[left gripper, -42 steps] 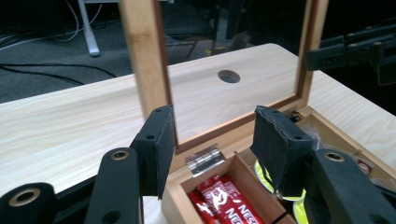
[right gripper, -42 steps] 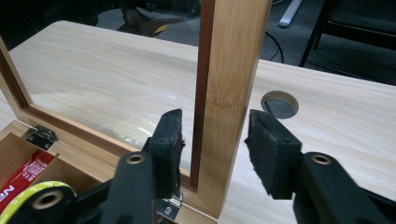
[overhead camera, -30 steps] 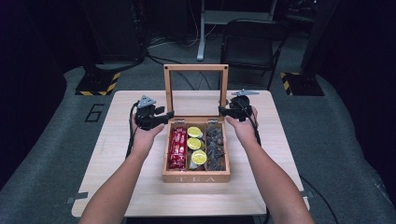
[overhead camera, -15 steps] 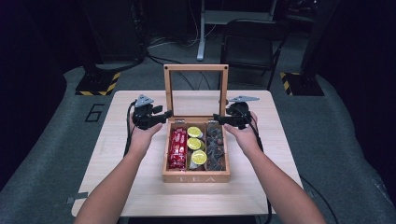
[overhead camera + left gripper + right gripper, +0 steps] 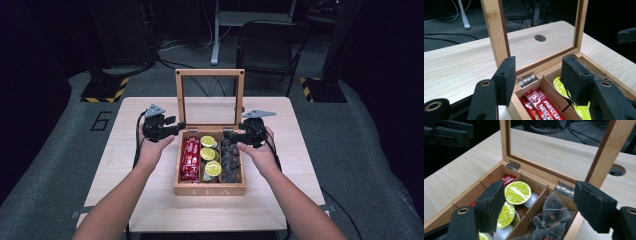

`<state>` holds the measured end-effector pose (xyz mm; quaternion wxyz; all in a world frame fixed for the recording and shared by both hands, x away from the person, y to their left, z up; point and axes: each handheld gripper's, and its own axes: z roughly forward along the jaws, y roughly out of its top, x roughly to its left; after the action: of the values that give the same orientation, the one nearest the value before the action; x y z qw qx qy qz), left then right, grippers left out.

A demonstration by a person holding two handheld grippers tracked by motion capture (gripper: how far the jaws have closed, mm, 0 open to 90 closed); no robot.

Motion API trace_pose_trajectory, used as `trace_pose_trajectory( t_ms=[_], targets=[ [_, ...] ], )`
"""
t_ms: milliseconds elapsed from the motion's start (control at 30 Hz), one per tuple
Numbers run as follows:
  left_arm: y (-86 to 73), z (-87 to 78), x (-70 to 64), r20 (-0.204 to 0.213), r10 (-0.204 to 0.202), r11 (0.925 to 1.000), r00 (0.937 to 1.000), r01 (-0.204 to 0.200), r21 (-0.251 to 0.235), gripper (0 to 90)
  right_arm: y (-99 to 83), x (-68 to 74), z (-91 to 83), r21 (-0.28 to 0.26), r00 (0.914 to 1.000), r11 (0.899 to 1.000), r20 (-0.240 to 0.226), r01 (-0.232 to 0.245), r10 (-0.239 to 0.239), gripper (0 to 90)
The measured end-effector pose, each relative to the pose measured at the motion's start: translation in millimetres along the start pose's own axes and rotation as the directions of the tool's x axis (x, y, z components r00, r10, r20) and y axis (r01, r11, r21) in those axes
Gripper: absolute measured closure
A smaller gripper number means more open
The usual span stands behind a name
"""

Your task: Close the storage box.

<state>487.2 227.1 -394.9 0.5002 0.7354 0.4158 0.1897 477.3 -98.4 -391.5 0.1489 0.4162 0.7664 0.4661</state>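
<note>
The right gripper (image 5: 235,134) is moving in from the right side of the lid toward the middle of the frame, so it is now sitting over the back of the tea box (image 5: 210,190). The left gripper (image 5: 176,126) is staying almost where it was, just left of the box's back corner.

The tea box is resting in the middle of the counter (image 5: 295,165). Its glass lid (image 5: 210,73) is standing straight up at the back, so everything inside is easy to reach. Red coffee sticks (image 5: 190,159) are lying in the left part, green-topped pods (image 5: 208,154) in the middle, and dark tea bags (image 5: 231,160) on the right.

Both pairs of jaws are standing wide apart with nothing between them. In the right gripper view, the jaws are pointing down at the green-topped pods (image 5: 517,192) and tea bags (image 5: 555,211), likely getting ready to pick one. In the left gripper view, the jaws are sitting on either side of the lid's left post by the hinge (image 5: 527,80), maybe to keep the box steady.
</note>
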Motion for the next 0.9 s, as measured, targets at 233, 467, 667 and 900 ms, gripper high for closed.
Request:
trace_pose_trajectory(
  t_ms=[233,467,667,900],
  targets=[
    [-2.3,-3.2,-3.2,0.009,0.007,0.9999,0.9999,-0.007,-0.007,43.9,-15.2,11.4,-6.1,0.012,0.9975,0.997,-0.009,0.07,-0.07,21.7],
    [-5.8,-8.2,-9.0,0.033,0.012,0.9999,0.9994,-0.012,-0.001,43.0,-29.1,20.8,-8.8,0.021,0.9916,0.994,-0.076,0.107,-0.105,31.2],
    [-8.8,-10.1,-10.1,0.034,0.012,0.9999,0.9993,-0.012,0.006,42.8,-40.2,33.9,-9.0,0.037,0.9886,0.993,-0.102,0.115,-0.11,31.8],
    [-11.9,-14.3,-9.9,0.029,0.018,0.9998,0.9994,-0.018,0.012,42.7,-48.9,41.6,-9.6,0.012,0.9872,0.993,-0.11,0.118,-0.116,26.1]
  ],
)
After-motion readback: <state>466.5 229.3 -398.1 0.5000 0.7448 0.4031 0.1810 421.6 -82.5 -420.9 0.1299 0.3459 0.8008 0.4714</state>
